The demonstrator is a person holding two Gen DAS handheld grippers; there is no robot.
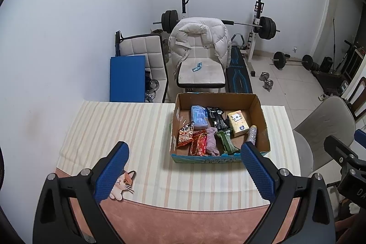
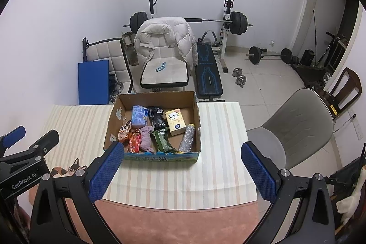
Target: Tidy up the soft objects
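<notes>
An open cardboard box (image 1: pixel 260 111) (image 2: pixel 114 122) stands on the striped tablecloth. It holds a blue tissue pack (image 1: pixel 199 116) (image 2: pixel 139 115), a black packet (image 1: pixel 217 118), a yellow tissue pack (image 1: pixel 238 123) (image 2: pixel 175 121), a pink cloth (image 1: pixel 211 140) (image 2: pixel 146 137), a green packet (image 1: pixel 226 141), red snack bags (image 1: pixel 199 143) and a silvery roll (image 1: pixel 251 134) (image 2: pixel 187 138). My left gripper (image 1: pixel 184 166) is open and empty, in front of the box. My right gripper (image 2: pixel 183 167) is open and empty, also in front of the box. A cat plush (image 1: pixel 122 184) lies near the left gripper.
The table (image 1: pixel 183 225) has a pink front strip. A grey chair (image 2: pixel 297 129) stands at the table's right. Behind the table are a chair with a white jacket (image 1: pixel 199 42), a blue panel (image 1: pixel 127 78), and a weight bench with barbells (image 1: pixel 265 26).
</notes>
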